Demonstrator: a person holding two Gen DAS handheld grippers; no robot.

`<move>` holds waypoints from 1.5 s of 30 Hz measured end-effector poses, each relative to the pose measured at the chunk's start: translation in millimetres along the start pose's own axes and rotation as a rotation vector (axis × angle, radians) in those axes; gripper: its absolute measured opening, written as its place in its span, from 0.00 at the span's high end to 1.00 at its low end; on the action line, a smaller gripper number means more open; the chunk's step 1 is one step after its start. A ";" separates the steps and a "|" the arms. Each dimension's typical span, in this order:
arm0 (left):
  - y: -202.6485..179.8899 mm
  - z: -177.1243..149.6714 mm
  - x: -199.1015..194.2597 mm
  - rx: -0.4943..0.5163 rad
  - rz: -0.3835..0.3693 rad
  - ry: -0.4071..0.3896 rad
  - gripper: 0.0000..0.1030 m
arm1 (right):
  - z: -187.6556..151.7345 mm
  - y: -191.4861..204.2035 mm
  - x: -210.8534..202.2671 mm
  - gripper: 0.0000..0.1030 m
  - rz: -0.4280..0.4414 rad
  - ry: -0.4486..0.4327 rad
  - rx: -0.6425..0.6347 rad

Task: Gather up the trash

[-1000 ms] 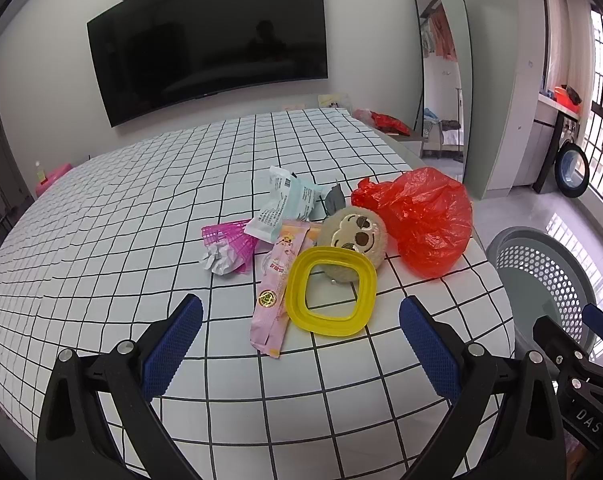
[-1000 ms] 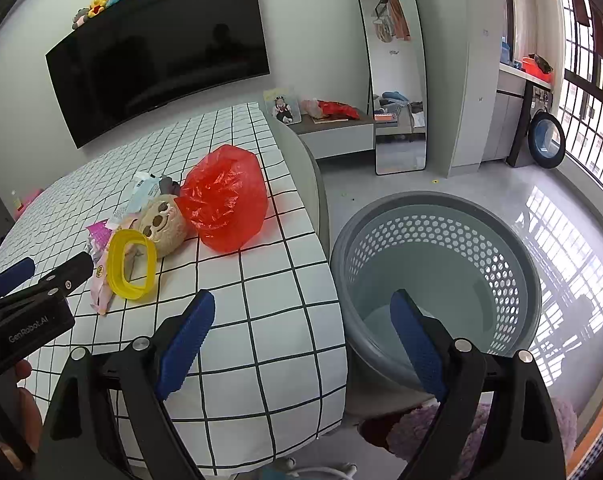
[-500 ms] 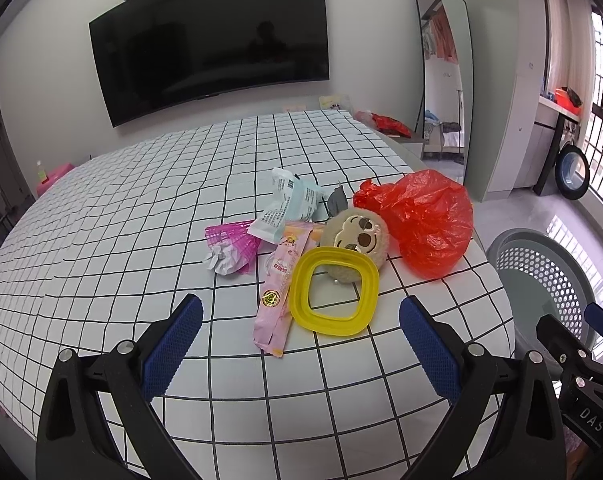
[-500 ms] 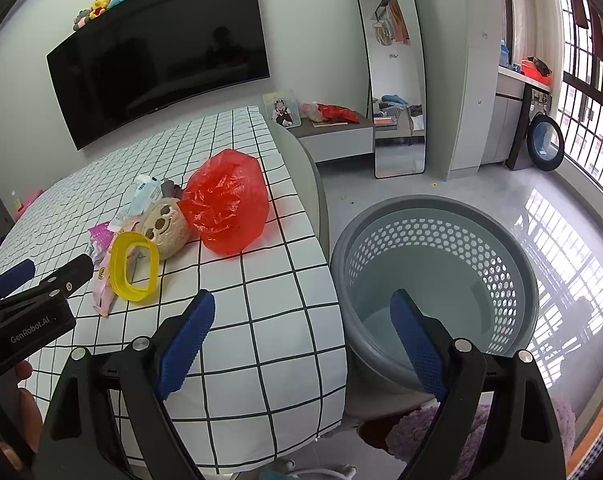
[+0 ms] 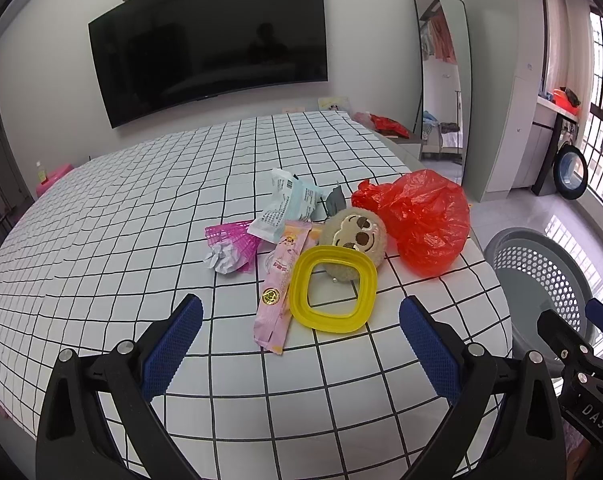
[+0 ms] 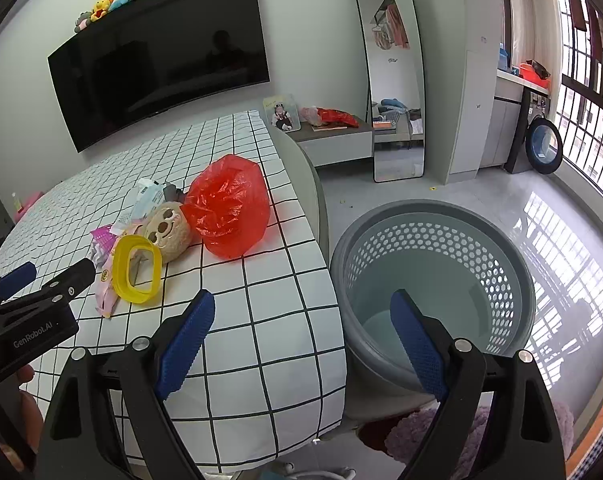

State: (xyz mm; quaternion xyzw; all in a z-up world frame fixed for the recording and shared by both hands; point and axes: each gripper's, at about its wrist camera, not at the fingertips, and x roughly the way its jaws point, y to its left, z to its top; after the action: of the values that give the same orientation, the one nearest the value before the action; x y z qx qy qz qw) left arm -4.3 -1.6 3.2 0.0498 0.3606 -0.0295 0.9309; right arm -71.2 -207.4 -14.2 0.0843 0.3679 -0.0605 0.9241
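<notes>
A pile of trash lies on the checked bed: a red plastic bag, a yellow plastic ring, a pink snack wrapper, a white-blue packet, a pink net with crumpled paper, and a round plush face. My left gripper is open and empty, just short of the yellow ring. My right gripper is open and empty, over the bed edge beside the grey perforated basket. The red bag and ring also show there.
The basket stands on the floor right of the bed. A wall TV, a standing mirror and a bedside shelf are beyond. The left gripper's body shows at the right view's left edge.
Both grippers have drifted slightly; the view of the pile and basket has shifted a little. Nothing was taken hold of.
</notes>
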 end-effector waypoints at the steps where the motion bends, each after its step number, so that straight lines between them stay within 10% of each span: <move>1: -0.1 0.4 0.7 0.001 0.000 0.000 0.06 | -0.4 -0.1 0.4 0.17 -0.001 -0.001 0.000; 45: 2.9 -7.3 -3.4 -0.013 -0.021 -0.006 0.06 | -4.3 0.0 4.2 0.17 0.015 0.015 -0.001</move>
State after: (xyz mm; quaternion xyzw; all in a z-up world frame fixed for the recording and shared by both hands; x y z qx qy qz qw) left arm -11.4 2.2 0.3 0.0399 0.3585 -0.0369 0.9319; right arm -71.0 -206.8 -20.2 0.0869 0.3742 -0.0525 0.9218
